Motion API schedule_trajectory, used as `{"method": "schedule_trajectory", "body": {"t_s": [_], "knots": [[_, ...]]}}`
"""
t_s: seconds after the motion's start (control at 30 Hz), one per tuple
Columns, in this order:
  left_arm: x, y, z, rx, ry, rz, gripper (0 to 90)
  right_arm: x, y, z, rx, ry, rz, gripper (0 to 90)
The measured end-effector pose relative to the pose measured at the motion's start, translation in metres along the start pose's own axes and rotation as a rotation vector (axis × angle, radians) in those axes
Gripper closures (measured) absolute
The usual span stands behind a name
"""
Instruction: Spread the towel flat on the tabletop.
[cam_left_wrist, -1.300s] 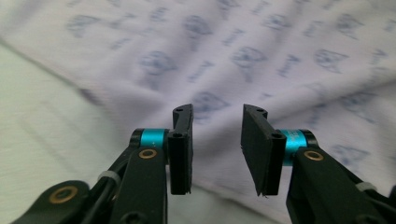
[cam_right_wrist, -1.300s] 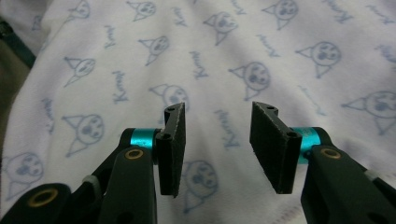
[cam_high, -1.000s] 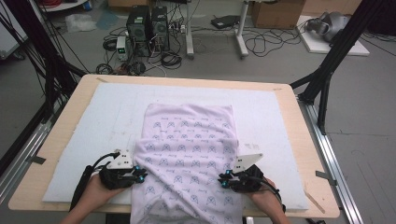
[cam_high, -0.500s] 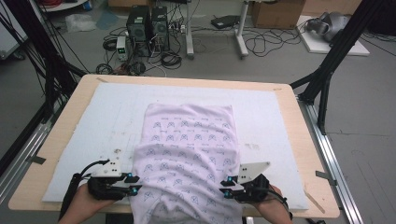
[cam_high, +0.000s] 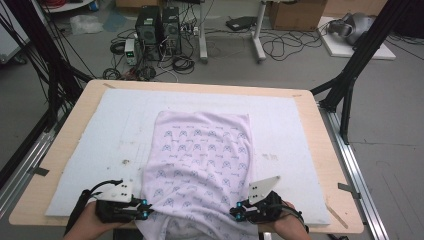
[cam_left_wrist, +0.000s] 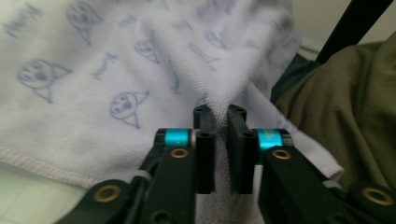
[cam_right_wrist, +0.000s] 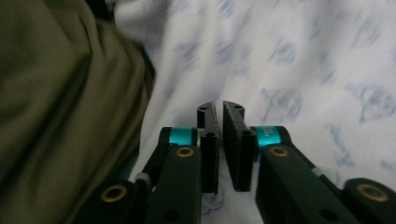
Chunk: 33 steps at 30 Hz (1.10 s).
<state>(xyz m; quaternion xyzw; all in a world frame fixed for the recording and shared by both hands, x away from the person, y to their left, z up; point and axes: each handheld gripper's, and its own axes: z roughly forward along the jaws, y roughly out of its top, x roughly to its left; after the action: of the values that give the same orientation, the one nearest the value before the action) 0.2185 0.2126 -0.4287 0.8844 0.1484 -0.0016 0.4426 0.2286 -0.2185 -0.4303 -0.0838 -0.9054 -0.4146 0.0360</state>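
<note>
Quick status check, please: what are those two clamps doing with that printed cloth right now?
Left hand-held gripper has just closed on the cloth. Right hand-held gripper likewise, near edge. Nothing in the way.

The left gripper (cam_left_wrist: 220, 122) pinched a raised fold of the white printed cloth (cam_left_wrist: 93, 84), its jaws having just closed on it. Olive fabric (cam_left_wrist: 345, 121) lay to the right, beside the cloth's hemmed edge.

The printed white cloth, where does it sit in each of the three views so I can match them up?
High view: the cloth lies mid-table, its near end hanging over the front edge.
Left gripper view: cloth at upper left, a fold pinched between the jaws.
Right gripper view: cloth at upper right.
Shared landmark: its blue cartoon print.
</note>
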Motion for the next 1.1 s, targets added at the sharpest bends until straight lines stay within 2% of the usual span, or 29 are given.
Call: {"method": "schedule_trajectory", "body": {"t_s": [0.03, 0.07, 0.1, 0.17, 0.2, 0.27, 0.33, 0.37, 0.4, 0.43, 0.5, 0.53, 0.57, 0.6, 0.67, 0.7, 0.73, 0.8, 0.87, 0.93, 1.0, 1.07, 1.1], "knots": [[0.004, 0.0, -0.002, -0.006, 0.032, -0.015, 74.9, -0.001, 0.003, -0.003, -0.023, -0.011, 0.004, 78.6], [0.011, 0.002, -0.002, -0.011, 0.061, -0.037, 67.3, -0.005, 0.005, -0.005, -0.042, -0.053, 0.007, 74.3], [0.015, 0.003, -0.001, -0.013, 0.072, -0.048, 62.0, -0.013, 0.008, -0.006, -0.045, -0.098, 0.021, 71.5], [0.026, 0.006, 0.004, -0.007, 0.1, -0.07, 56.8, -0.026, 0.009, -0.006, -0.046, -0.151, 0.045, 67.7], [0.029, 0.007, 0.007, -0.004, 0.11, -0.071, 55.4, -0.035, 0.008, -0.005, -0.025, -0.192, 0.058, 65.1], [0.035, 0.008, 0.014, 0.021, 0.112, -0.079, 54.9, -0.044, 0.006, 0.0, 0.034, -0.236, 0.08, 63.0], [0.035, 0.007, 0.022, 0.046, 0.096, -0.077, 59.0, -0.05, 0.001, 0.005, 0.084, -0.252, 0.076, 64.4], [0.032, 0.005, 0.022, 0.044, 0.104, -0.056, 66.6, -0.05, 0.0, 0.004, 0.066, -0.248, 0.085, 66.1], [0.031, 0.005, 0.021, 0.046, 0.061, -0.049, 73.4, -0.049, -0.001, 0.004, 0.064, -0.247, 0.083, 69.6], [0.027, 0.004, 0.021, 0.051, 0.07, -0.029, 84.4, -0.048, -0.002, 0.003, 0.062, -0.247, 0.077, 74.3], [0.022, 0.003, 0.017, 0.065, 0.061, -0.013, 85.9, -0.045, -0.002, 0.004, 0.058, -0.225, 0.055, 87.0], [0.018, 0.002, 0.014, 0.073, 0.042, -0.004, 86.1, -0.043, -0.002, 0.004, 0.061, -0.222, 0.046, 87.7], [0.014, 0.0, 0.01, 0.076, 0.031, 0.001, 86.1, -0.042, -0.003, 0.004, 0.061, -0.189, 0.047, 88.1], [0.011, -0.002, 0.006, 0.084, 0.019, 0.008, 85.9, -0.04, -0.003, 0.003, 0.063, -0.152, 0.053, 88.1], [0.006, -0.005, -0.004, 0.077, 0.011, 0.008, 81.1, -0.032, -0.003, -0.002, 0.053, -0.154, 0.033, 89.2], [0.005, -0.006, -0.008, 0.07, 0.017, 0.001, 72.6, -0.029, -0.003, -0.004, 0.026, -0.133, 0.043, 87.0], [0.006, -0.006, -0.012, 0.056, 0.021, -0.015, 63.2, -0.027, -0.003, -0.007, 0.003, -0.138, 0.047, 83.1], [0.01, -0.003, -0.019, 0.041, 0.017, -0.029, 51.9, -0.024, 0.001, -0.007, -0.004, -0.133, 0.05, 73.9], [0.015, 0.001, -0.02, 0.017, 0.033, -0.044, 48.8, -0.022, 0.005, -0.001, -0.004, -0.12, 0.043, 69.7], [0.018, 0.006, -0.013, 0.009, 0.034, -0.05, 49.5, -0.021, 0.011, 0.008, 0.0, -0.114, 0.039, 63.8], [0.022, 0.011, -0.002, 0.031, 0.054, -0.048, 51.2, -0.021, 0.019, 0.021, 0.015, -0.094, 0.016, 61.9], [0.026, 0.014, 0.011, 0.043, 0.071, -0.053, 54.7, -0.022, 0.024, 0.032, 0.024, -0.083, 0.014, 59.8], [0.028, 0.015, 0.017, 0.055, 0.061, -0.054, 56.2, -0.022, 0.026, 0.037, 0.028, -0.075, 0.013, 58.6]]}}
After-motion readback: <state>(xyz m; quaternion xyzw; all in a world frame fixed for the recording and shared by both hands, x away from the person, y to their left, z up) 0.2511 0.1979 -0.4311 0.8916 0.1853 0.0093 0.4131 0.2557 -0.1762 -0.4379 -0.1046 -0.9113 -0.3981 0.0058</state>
